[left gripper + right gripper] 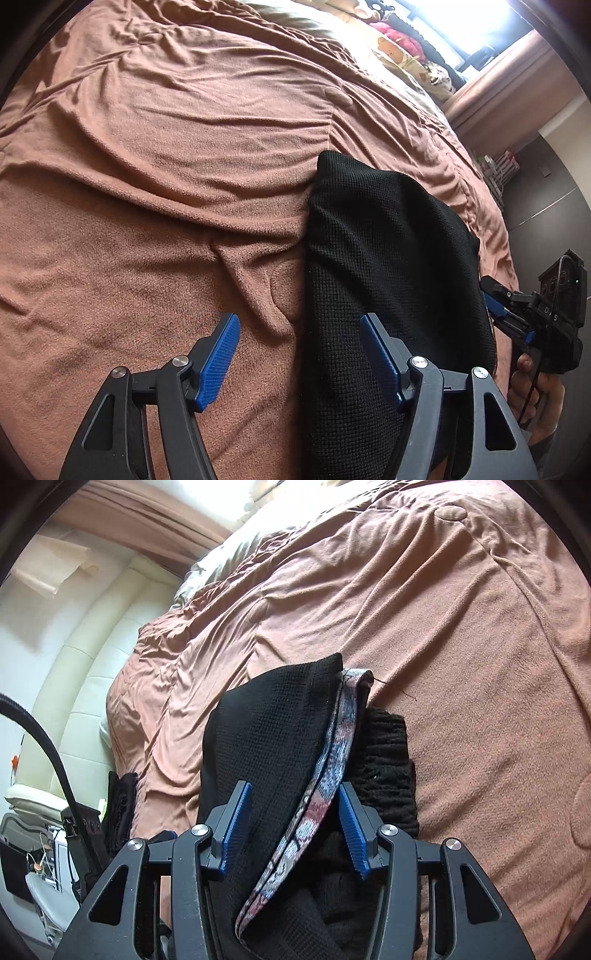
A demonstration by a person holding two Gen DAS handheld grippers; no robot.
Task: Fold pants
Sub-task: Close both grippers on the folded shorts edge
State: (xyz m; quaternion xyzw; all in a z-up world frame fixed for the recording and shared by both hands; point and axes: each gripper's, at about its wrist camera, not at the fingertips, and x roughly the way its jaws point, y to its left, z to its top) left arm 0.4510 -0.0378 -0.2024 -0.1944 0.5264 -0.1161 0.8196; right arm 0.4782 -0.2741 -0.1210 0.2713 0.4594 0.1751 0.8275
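Observation:
The black waffle-knit pants [388,258] lie folded in a long bundle on the brown blanket [166,184]. My left gripper [299,325] is open just above the blanket, straddling the bundle's left edge. The right gripper [498,306] shows at the bundle's right side, held by a hand. In the right wrist view the pants [273,731] show a patterned inner waistband [332,760] and lie between the fingers of my right gripper [295,805]. Its jaws are open, with gaps beside the cloth.
The brown blanket [461,646] covers the bed, wrinkled, with sewn round tufts. Pillows and bright cloths [399,48] lie by the window at the far end. A cream padded headboard [85,657] and a black cable [44,738] show on the left.

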